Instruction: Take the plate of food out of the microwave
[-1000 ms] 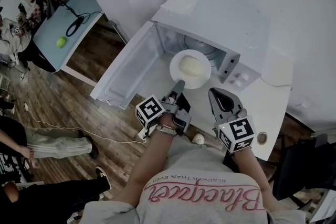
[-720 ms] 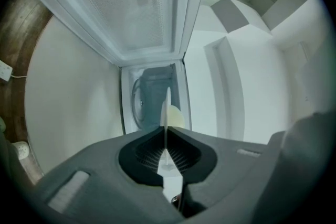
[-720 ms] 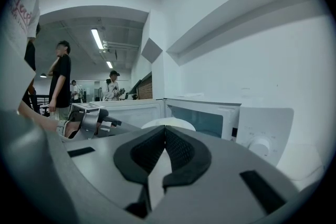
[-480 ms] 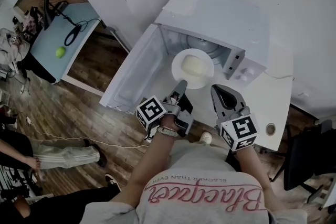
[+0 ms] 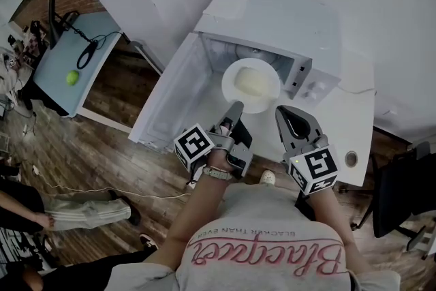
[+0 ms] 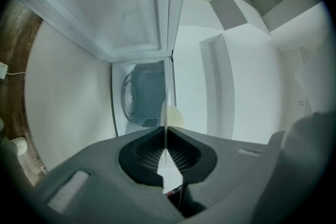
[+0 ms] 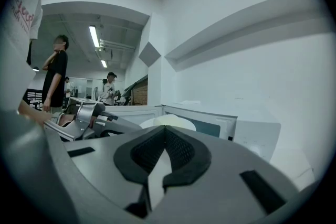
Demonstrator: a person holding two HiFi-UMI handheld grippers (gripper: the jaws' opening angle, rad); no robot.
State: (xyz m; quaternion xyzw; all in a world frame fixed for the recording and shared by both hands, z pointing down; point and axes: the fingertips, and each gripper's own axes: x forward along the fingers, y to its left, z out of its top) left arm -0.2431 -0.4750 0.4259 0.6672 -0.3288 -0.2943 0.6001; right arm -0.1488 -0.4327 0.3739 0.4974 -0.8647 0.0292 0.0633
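A white plate (image 5: pixel 230 73) with a pale mound of food (image 5: pixel 249 84) hangs at the mouth of the white microwave (image 5: pixel 272 17), whose door (image 5: pixel 170 95) swings open to the left. My left gripper (image 5: pixel 236 108) is shut on the plate's near rim. In the left gripper view the plate (image 6: pixel 166 107) shows edge-on between the closed jaws of the left gripper (image 6: pixel 166 129), with the food (image 6: pixel 176 118) beside it. My right gripper (image 5: pixel 289 116) stays just right of the plate, shut and empty. In the right gripper view the right gripper (image 7: pixel 164 131) sits in front of the plate (image 7: pixel 170 121).
The microwave stands on a white counter (image 5: pixel 354 119) with a small round hole (image 5: pixel 351 159). Wooden floor lies below the door. A blue table (image 5: pixel 68 58) with a green ball (image 5: pixel 71 78) is far left. People stand nearby (image 7: pixel 55 76); a black chair (image 5: pixel 402 194) is at right.
Only my head view has shifted a little. The left gripper still grips the plate's rim at the microwave's mouth, and the right gripper stays beside it.
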